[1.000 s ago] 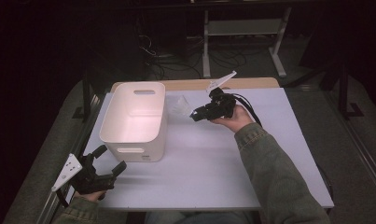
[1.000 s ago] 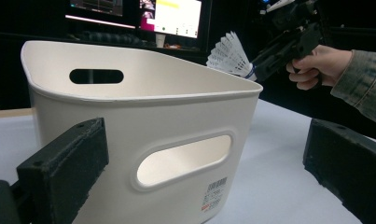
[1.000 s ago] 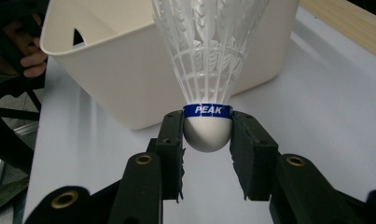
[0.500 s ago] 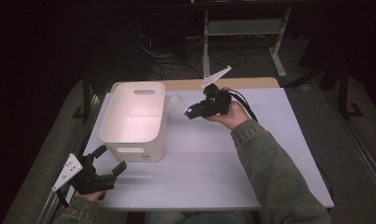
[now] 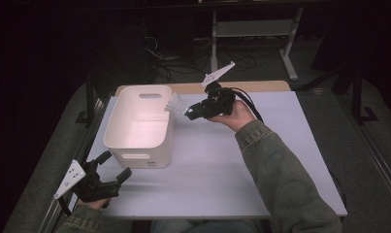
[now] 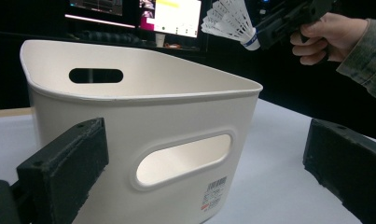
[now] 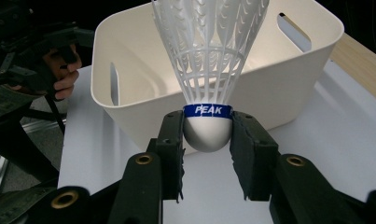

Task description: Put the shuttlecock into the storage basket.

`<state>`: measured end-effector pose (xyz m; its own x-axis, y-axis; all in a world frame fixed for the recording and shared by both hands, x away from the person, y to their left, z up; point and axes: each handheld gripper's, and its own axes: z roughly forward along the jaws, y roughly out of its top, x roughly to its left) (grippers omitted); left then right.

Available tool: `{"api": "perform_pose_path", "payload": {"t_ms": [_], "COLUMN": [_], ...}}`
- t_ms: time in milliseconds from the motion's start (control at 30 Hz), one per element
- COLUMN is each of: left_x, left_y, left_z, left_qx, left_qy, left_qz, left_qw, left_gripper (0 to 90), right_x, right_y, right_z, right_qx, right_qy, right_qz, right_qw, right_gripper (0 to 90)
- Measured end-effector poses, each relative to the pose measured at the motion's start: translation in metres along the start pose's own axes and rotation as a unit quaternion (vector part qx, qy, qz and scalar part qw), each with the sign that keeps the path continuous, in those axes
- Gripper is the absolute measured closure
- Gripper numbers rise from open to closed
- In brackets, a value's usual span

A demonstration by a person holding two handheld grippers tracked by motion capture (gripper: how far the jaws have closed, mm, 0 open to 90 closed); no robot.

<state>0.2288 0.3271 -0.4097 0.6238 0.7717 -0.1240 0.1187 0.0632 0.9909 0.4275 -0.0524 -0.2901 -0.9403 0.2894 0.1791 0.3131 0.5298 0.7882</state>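
The room around is dark, with metal stands and loose cables on the floor behind, and lit monitors (image 6: 169,16) glow beyond the far rim of the work area. A pale grey-white bench (image 5: 261,160) carries a white plastic bin (image 5: 139,127) on its left half; the bin stands upright, open at the top, with an oval handle slot in each end wall and a small barcode sticker (image 6: 214,191) low on the near wall.

The right gripper (image 5: 193,110) is held in the air just beside the bin's right rim, its jaws pointing toward the bin. Those jaws are closed on the rounded white base of a shuttlecock (image 7: 209,70): a white plastic one with a blue band that reads PEAK. In the right gripper view the skirt fans up away from the jaws, with the bin's open inside behind it. In the left gripper view the shuttlecock (image 6: 232,23) hangs above and beyond the bin's far right corner, clear of the rim.

The left gripper (image 5: 110,167) sits low at the bench's near left corner, close to the bin's near wall. Its jaws stand wide apart with nothing between them, facing that wall.
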Motion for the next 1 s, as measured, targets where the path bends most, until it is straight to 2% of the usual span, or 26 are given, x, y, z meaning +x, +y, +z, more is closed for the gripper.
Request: {"api": "perform_pose_path", "payload": {"t_ms": [100,200,400,500,1000], "left_x": [0.0,-0.001,-0.001,0.0,0.001], "left_y": [0.0,0.0,0.0,0.0,0.0], "left_z": [0.0,0.0,0.001,-0.001,0.0], "left_qx": [0.0,0.001,-0.006,0.001,0.0], "left_qy": [-0.001,-0.001,-0.001,0.001,0.001], "left_qz": [-0.001,-0.001,-0.008,0.0,0.0], "left_qw": [1.0,1.0,0.9999,1.0,1.0], "left_gripper": [0.0,0.0,0.0,0.0,0.0], "right_x": [0.006,0.009,0.015,0.021,0.027], "right_y": [0.011,0.018,0.026,0.031,0.042], "right_z": [0.003,0.005,0.012,0.022,0.037], "right_qx": [0.0,-0.006,-0.007,0.0,0.001], "right_qy": [0.002,0.004,0.012,0.02,0.03], "right_qz": [-0.018,-0.024,-0.025,-0.035,-0.039], "right_qw": [0.9998,0.9997,0.9996,0.9992,0.9988], "right_gripper": [64.3,64.3,64.2,64.3,64.3]}}
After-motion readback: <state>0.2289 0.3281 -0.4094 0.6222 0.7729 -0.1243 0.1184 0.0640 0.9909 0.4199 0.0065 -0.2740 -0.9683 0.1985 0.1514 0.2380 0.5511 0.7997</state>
